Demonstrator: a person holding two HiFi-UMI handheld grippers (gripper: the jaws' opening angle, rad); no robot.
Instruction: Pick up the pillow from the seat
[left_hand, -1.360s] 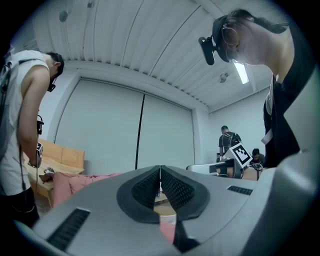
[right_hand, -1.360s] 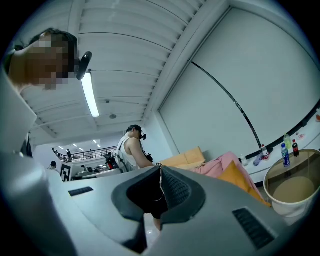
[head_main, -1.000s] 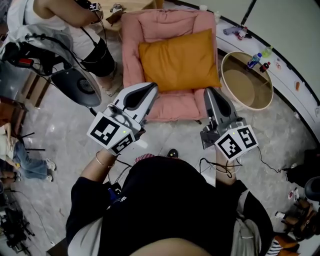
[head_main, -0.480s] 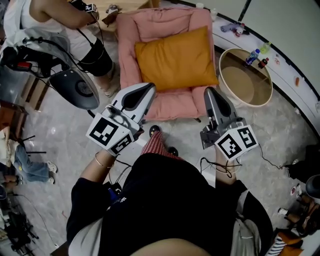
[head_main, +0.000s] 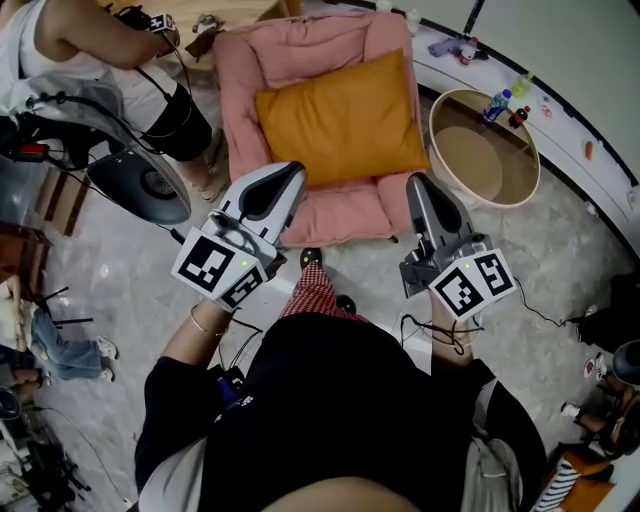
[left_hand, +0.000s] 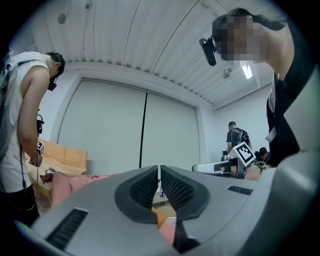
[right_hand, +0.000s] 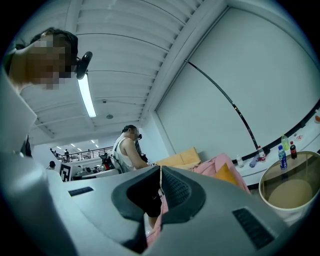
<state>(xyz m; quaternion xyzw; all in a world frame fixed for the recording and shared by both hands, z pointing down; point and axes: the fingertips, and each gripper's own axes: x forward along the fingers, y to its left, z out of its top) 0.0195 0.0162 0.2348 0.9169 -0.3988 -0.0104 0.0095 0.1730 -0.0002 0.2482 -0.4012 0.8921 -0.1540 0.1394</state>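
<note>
One orange pillow (head_main: 340, 115) is lying in the one pink seat (head_main: 235, 90). Two grippers are hovering at the seat's front edge: left gripper (head_main: 288, 172) and right gripper (head_main: 417, 183), both closed, gripping nothing. One round tub (head_main: 485, 160) is standing beside the seat, on the right gripper's side.

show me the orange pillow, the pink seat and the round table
orange pillow (head_main: 340, 120), head view, its middle
pink seat (head_main: 345, 215), head view, front cushion edge
round table (head_main: 480, 160), head view, bare top
</note>
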